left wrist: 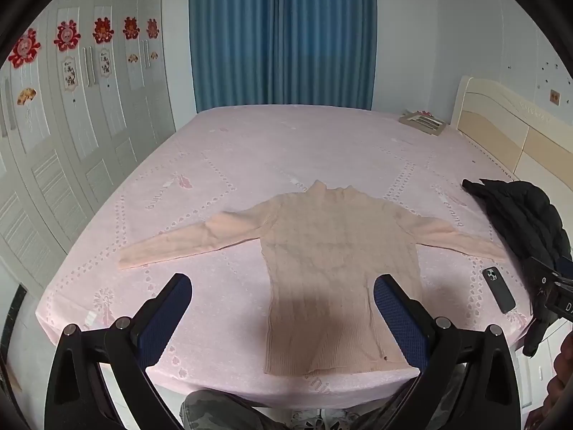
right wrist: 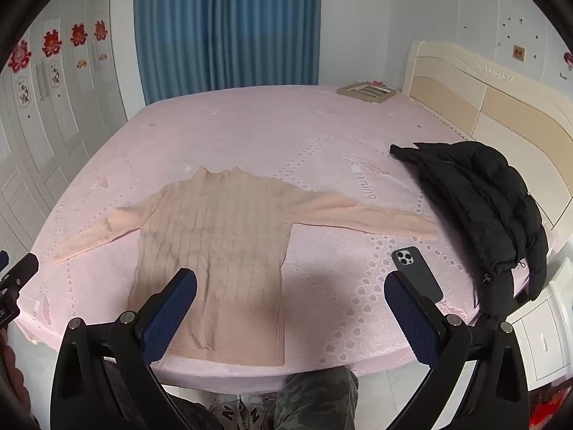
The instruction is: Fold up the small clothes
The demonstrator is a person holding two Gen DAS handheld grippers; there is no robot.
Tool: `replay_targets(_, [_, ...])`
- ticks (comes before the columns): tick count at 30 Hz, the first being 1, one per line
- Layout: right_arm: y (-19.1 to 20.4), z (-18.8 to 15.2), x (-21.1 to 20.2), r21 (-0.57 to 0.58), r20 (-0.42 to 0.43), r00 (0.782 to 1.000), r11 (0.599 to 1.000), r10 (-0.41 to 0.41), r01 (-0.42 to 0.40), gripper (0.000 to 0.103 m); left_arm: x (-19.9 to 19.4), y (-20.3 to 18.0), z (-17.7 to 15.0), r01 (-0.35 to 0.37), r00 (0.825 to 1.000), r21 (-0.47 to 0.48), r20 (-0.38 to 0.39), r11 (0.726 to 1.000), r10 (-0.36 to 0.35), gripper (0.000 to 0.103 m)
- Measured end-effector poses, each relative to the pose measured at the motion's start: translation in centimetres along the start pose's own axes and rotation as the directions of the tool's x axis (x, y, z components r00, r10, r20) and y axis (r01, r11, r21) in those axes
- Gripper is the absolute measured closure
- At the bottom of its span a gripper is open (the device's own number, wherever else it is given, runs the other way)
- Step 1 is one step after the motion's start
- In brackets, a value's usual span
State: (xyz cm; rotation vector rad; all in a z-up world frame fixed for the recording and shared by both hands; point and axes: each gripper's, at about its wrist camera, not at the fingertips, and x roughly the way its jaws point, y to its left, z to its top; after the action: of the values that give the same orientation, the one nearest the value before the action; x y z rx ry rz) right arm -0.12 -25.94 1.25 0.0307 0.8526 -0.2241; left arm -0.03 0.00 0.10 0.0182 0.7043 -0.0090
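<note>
Both of your tongs hang above the near edge of the bed with nothing between their fingers: the left gripper (left wrist: 283, 317) is spread wide, and the right gripper (right wrist: 290, 317) is spread just as wide. The pale peach cable-knit sweater with long sleeves (left wrist: 333, 272) lies flat on the pink patterned bedsheet (left wrist: 250, 150), hem toward you, collar away, both sleeves stretched out sideways.

I judge the step in hand to be the first fold, and no part of the sweater is gripped yet. Take a sleeve near its cuff, pinch only the knit and not the sheet beneath, and lay it across the chest so it lands straight. Do the same on the other side before you bring the hem up. The knit looks soft and stretchy, so lift rather than drag, or the body will skew.

The dark phone lying face down (right wrist: 417, 274) sits near the right sleeve, and the black puffer jacket (right wrist: 480, 208) is heaped beyond it; keep the sleeve's path away from both.

In the left view the right cuff runs up to the jacket, and you cannot tell whether they touch. The hem's right corner is partly covered by a finger there. The flat framed object (right wrist: 367, 92) by the cream headboard (right wrist: 483, 100) is too far off to make out.
</note>
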Motion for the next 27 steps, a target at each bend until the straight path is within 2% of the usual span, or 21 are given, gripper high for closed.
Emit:
replay_targets(3, [0.1,-0.2,-0.1,-0.001,0.011,1.000,1.000,-0.003,0.003,0.001,-0.1,0.2,0.1,0.018,1.000,-0.018,-0.010,1.000,-0.018,0.001])
replay_targets(27, [0.4,0.6,-1.0,-0.001,0.025,0.999,1.000,0.025,-0.025,0.001,0.4,0.6,0.7,0.013,1.000,-0.040,-0.023,0.999,-0.014,0.001])
